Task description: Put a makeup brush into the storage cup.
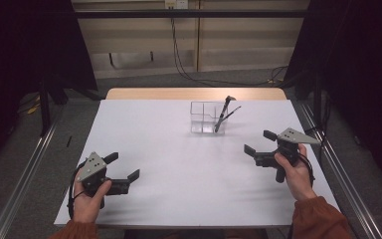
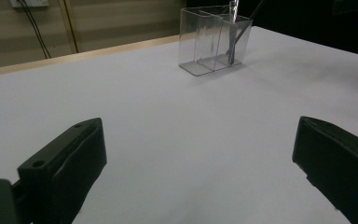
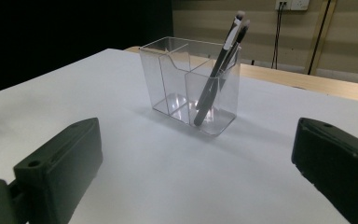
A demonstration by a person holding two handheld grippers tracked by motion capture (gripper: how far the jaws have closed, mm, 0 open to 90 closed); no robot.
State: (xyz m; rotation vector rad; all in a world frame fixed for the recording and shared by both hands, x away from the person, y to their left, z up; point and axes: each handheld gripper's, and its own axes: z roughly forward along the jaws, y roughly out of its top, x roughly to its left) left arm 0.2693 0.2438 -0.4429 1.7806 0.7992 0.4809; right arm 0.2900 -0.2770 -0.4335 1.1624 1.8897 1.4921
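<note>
Both grippers, left gripper [image 1: 125,168] and right gripper [image 1: 259,141], gape wide and empty, well apart from the clear organizer [image 1: 207,118] holding pens [image 1: 222,116].

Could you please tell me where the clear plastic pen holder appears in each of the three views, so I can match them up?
High view: the clear pen holder stands right of centre, towards the table's far edge.
Left gripper view: the holder sits at top, right of centre, beyond the open jaws.
Right gripper view: the holder stands near the centre.
Shared landmark: the dark pens leaning in one end compartment.
</note>
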